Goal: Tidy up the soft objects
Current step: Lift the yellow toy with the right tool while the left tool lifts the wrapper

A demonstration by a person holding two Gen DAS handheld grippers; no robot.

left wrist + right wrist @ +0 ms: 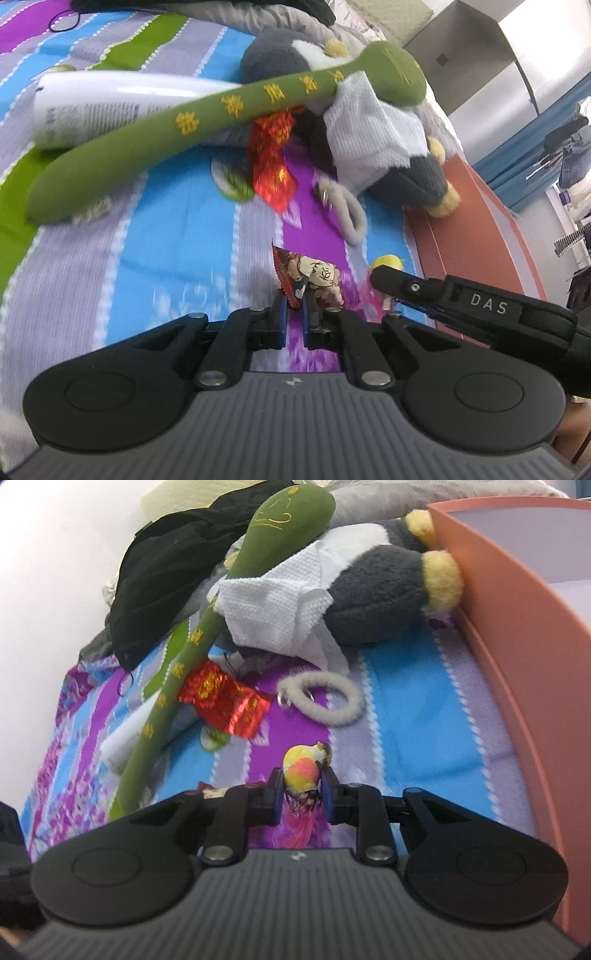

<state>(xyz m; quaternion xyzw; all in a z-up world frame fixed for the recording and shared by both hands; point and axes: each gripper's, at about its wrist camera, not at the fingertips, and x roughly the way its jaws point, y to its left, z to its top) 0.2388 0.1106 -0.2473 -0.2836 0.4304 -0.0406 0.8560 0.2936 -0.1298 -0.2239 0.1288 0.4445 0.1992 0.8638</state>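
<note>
My left gripper (294,314) is shut on a small printed snack packet (314,280), held upright just above the striped bedsheet (166,258). My right gripper (303,786) is shut on a little yellow-and-pink soft toy (301,770). In the left wrist view, the right gripper (382,275) shows at the right with the toy's yellow top (387,261) beside its tip. Beyond both lie a green plush club (221,110) (207,635), a grey plush penguin (402,166) (373,602) under a white cloth (369,122) (280,613), and a fuzzy white hair ring (349,214) (325,698).
An orange box (476,236) (517,646) stands along the right edge of the bed. A red foil packet (273,166) (225,701) lies by the club, a white tube (110,107) under it. A black garment (166,572) is heaped at the back.
</note>
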